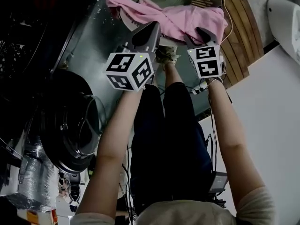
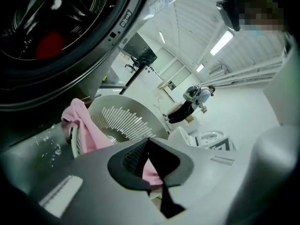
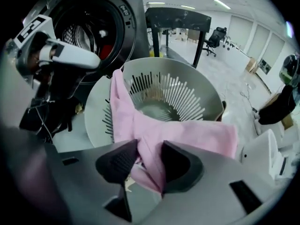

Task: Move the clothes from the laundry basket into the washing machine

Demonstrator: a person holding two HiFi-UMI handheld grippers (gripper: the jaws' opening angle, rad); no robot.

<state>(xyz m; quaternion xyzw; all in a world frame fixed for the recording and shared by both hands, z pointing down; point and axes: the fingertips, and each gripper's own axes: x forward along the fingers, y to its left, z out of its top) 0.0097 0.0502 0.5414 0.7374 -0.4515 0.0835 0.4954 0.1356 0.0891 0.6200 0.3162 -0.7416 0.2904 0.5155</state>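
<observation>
Caught at the pick-up, not yet at the carry. Found the pink cloth [image 3: 187, 137] draped over the near rim of the laundry basket [image 3: 206, 97], with one end hanging outside and nothing else visible on the slotted bottom. Had the right gripper [image 3: 149, 149] pointed steeply down over that rim, jaws spread, with a raised fold of the cloth between the pads, flanked on both sides but not plainly squeezed. Had the left gripper [image 2: 149, 140] just beside it, pads pressed together. Showed pink through the slit beneath the tips, yet no fold plainly nipped, so judged empty. Called first for sinking the right gripper a little deeper, to take the thick of the fold and not just its edge, then closing fully before any lift. Called next for a lift straight up and clear of the rim, to avoid dragging or tipping a probably light basket. Warranted reopening the left gripper for the trailing end, given the long spread of cloth along the rim, to stop it snagging on the slots. Had the washing machine [image 3: 93, 27] close by on the left, with a red item [image 3: 107, 51] already in the drum. Required only a short swing, with release well inside the drum and not on its lip.
</observation>
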